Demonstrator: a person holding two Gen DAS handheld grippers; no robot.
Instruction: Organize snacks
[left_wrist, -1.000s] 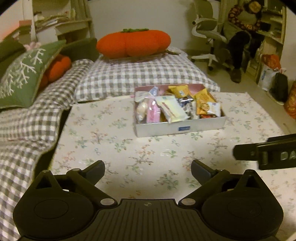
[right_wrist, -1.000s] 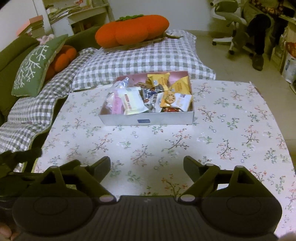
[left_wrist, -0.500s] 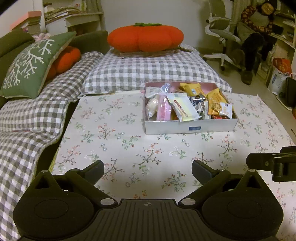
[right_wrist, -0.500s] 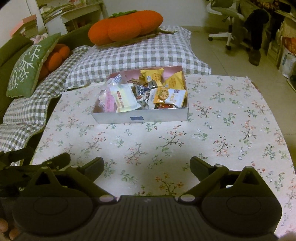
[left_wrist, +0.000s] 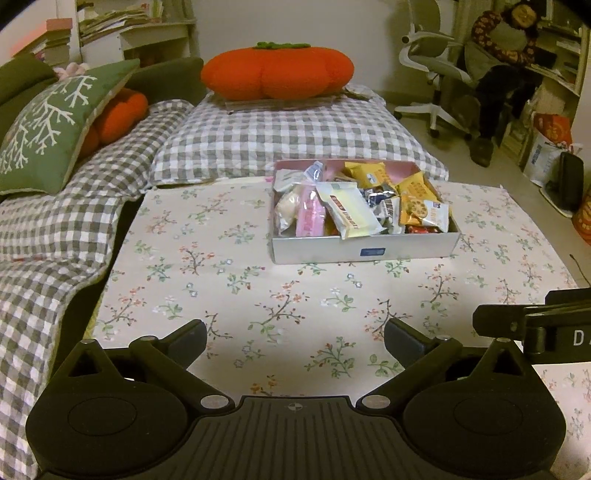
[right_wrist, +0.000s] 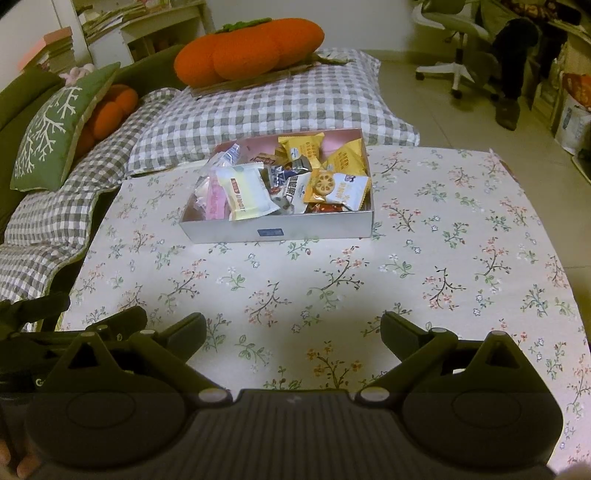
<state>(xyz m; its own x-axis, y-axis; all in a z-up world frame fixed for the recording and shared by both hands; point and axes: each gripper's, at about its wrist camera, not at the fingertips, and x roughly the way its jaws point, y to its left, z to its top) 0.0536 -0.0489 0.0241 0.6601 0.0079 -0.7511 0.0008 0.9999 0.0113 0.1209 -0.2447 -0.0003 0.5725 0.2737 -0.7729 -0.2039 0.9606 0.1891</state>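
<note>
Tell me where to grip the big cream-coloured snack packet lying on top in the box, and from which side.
Probably best to take the cream packet by its near end, which juts over the box front wall. Come from the table's near side, fingers above and below the flat wrapper; it lies on top, tilted toward the grippers.

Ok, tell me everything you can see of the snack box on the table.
The snack box is a shallow, open-topped rectangular tray, seemingly cardboard, grey-white outside with a pink inner wall and a small blue label on its near side. It sits flat on the floral tablecloth, towards the far edge by the checked cushion. Wrapped snacks fill it in a loose heap: yellow, cream, pink and dark packets. Neither pair of tongs touches it.
</note>
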